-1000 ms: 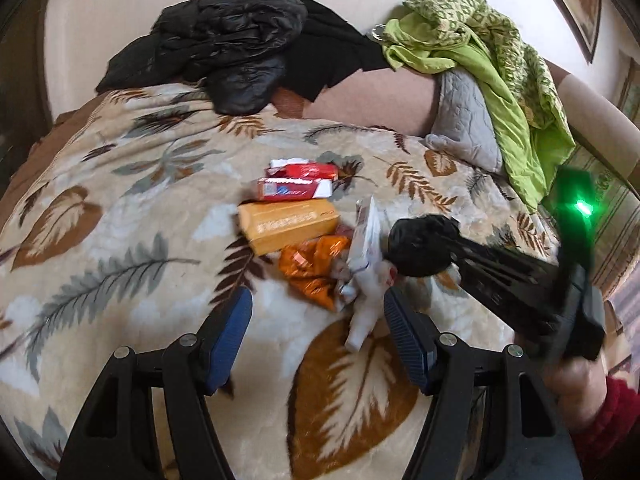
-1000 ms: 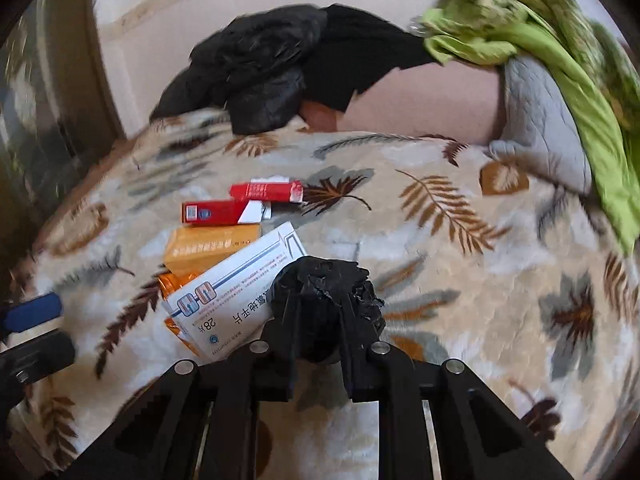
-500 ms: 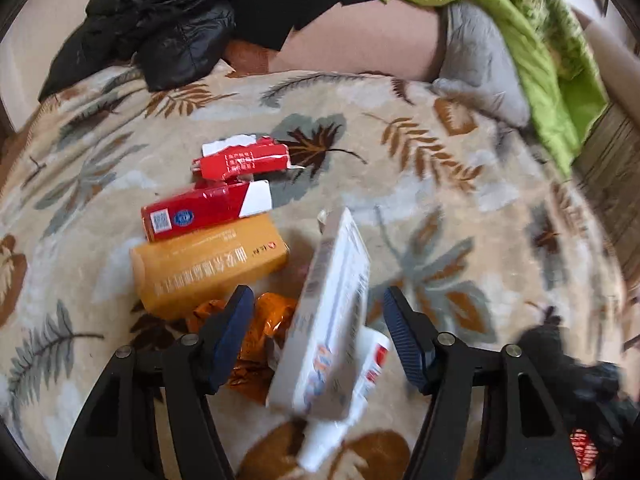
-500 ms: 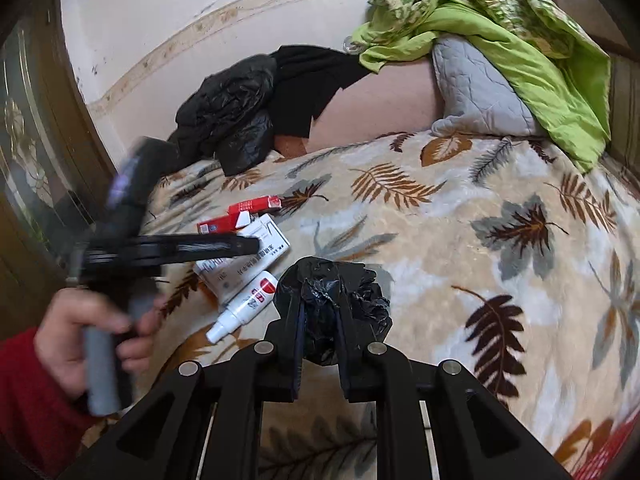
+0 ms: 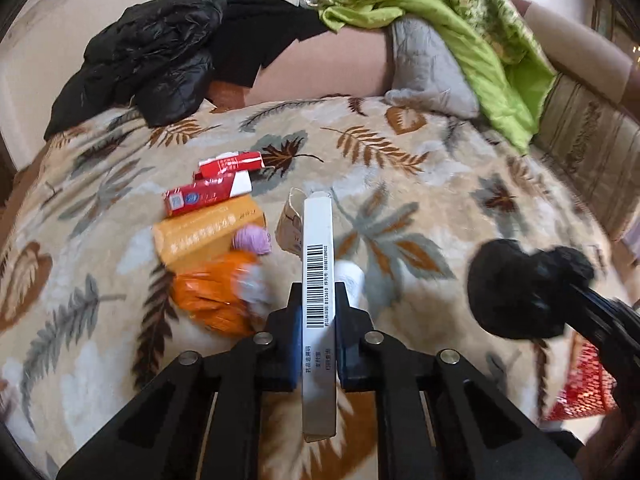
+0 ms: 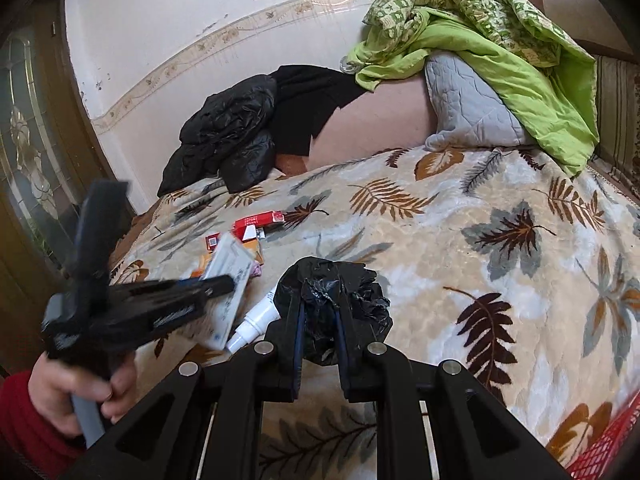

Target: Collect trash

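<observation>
One item is now in my left tongs (image 5: 318,320): their jaws have just been closing, and the white medicine box (image 5: 318,280) sits edge-up, clamped between the blue pads above the bed (image 5: 400,168). So the pickup looks done; it can go to the bag. My right tongs (image 6: 318,320) grip the crumpled black bag (image 6: 332,280). On the blanket I count two red packs (image 5: 208,194), one orange box (image 5: 204,232), one orange wrapper (image 5: 212,300), one white bottle (image 6: 256,320).
</observation>
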Available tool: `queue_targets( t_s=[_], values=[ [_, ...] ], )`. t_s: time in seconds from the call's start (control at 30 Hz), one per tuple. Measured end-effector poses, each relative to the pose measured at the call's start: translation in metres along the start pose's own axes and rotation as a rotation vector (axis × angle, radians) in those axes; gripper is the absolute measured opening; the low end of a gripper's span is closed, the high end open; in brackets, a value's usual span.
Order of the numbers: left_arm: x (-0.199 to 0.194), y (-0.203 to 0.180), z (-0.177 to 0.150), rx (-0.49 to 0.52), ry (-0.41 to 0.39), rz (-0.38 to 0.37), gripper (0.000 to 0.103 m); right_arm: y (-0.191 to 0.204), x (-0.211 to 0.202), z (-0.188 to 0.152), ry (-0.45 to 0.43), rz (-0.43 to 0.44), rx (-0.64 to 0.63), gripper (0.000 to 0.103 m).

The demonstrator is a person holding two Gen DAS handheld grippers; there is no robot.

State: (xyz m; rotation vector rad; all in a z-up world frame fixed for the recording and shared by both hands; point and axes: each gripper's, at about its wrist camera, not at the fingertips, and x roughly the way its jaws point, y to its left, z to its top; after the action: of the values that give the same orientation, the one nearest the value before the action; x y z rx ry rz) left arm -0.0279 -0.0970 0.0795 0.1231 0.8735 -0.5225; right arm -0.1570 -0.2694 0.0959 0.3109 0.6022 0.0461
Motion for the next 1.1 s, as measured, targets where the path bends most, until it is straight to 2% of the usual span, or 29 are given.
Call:
queue_targets(
  t_s=[0.17, 0.27, 0.37, 0.43, 0.67, 0.77, 0.97, 1.1],
  values=[
    [-0.038, 0.02, -0.028, -0.068, -0.02, -0.014, 0.012, 0.011, -0.001, -0.008, 0.032, 0.027, -0.021, 0.015],
    [-0.046, 0.032, -0.048, -0.116, 0.02, -0.018, 0.012, 0.018, 0.005, -0.016, 0.073, 0.064, -0.018, 0.015],
    [-0.039, 0.036, -0.061, -0.13, 0.057, 0.011, 0.012, 0.022, 0.016, -0.024, 0.133, 0.091, -0.004, 0.015],
    [-0.027, 0.039, -0.068, -0.154, 0.098, 0.028, 0.012, 0.025, 0.018, -0.025, 0.133, 0.092, -0.017, 0.015],
    [0.007, 0.038, -0.077, -0.192, 0.156, 0.045, 0.013, 0.02, 0.022, -0.027, 0.159, 0.096, 0.004, 0.015],
    [-0.002, 0.036, -0.079, -0.193, 0.106, 0.058, 0.013, 0.02, 0.022, -0.027, 0.152, 0.098, 0.003, 0.015],
    [-0.04, 0.022, -0.076, -0.149, -0.102, 0.15, 0.013, 0.02, 0.016, -0.025, 0.107, 0.097, 0.015, 0.015],
    [-0.048, 0.006, -0.077, -0.089, -0.15, 0.172, 0.013, 0.019, 0.015, -0.024, 0.1, 0.096, 0.023, 0.015]
  ],
)
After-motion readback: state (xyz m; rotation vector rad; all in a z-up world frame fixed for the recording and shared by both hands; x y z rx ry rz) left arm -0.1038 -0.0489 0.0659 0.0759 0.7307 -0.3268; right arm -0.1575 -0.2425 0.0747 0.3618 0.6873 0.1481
